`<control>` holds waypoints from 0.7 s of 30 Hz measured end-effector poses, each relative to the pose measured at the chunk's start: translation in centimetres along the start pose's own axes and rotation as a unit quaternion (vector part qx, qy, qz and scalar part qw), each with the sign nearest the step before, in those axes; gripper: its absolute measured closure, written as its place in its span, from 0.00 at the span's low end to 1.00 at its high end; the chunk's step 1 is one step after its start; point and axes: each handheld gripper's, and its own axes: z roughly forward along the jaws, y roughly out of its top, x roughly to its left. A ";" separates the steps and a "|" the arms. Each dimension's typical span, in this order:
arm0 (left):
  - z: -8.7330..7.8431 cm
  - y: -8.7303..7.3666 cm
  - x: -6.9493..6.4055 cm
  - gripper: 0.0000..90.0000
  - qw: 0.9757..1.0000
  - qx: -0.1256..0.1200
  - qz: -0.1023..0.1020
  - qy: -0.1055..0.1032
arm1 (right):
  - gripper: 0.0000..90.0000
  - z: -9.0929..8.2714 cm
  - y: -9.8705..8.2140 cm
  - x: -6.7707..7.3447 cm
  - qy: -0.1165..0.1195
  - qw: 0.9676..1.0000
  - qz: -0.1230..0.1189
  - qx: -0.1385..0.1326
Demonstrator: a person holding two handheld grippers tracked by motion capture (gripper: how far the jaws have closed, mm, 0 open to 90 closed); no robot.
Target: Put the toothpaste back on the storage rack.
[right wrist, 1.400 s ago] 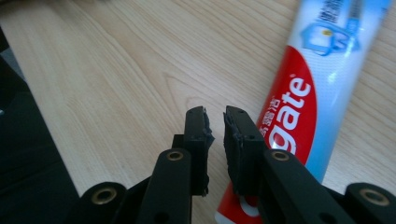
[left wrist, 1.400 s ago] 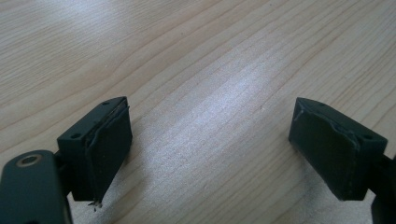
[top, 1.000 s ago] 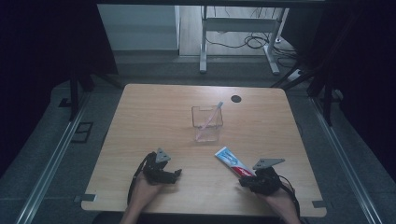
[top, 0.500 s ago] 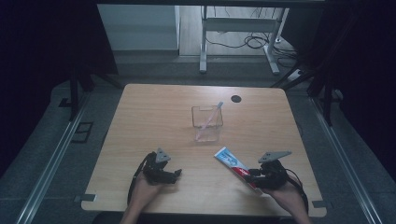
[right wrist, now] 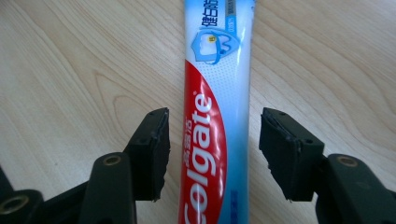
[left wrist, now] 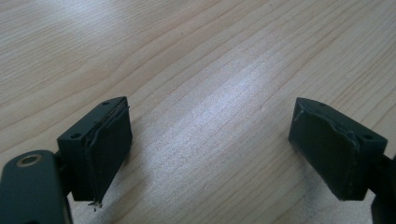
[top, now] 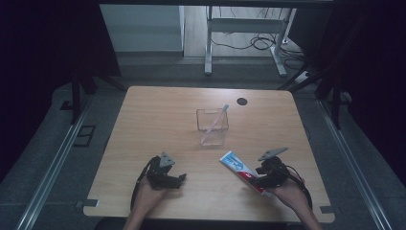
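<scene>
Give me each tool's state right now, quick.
Left tool: open, nothing between its jaws.
Right tool: open, jaws have just been opening; the toothpaste tube lies between them, with a gap on each side.

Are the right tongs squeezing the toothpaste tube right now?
No, in the right gripper view the toothpaste tube lies on the table between the right tongs with a gap at each pad.

— What do we see at the near right of the table?
— We see a toothpaste tube (top: 242, 170): white-blue with a red band, lying flat, angled with its blue end (right wrist: 219, 28) toward the centre.
</scene>
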 end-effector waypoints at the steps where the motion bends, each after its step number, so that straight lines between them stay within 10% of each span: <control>1: 0.0 0.0 0.0 0.15 1.000 0.000 0.000 0.000 | 0.46 0.3 0.2 0.0 0.000 1.000 -0.001 0.006; 21: 0.0 0.0 0.0 0.15 1.000 0.000 0.000 0.000 | 0.46 4.0 2.6 0.3 -0.024 0.997 -0.018 0.070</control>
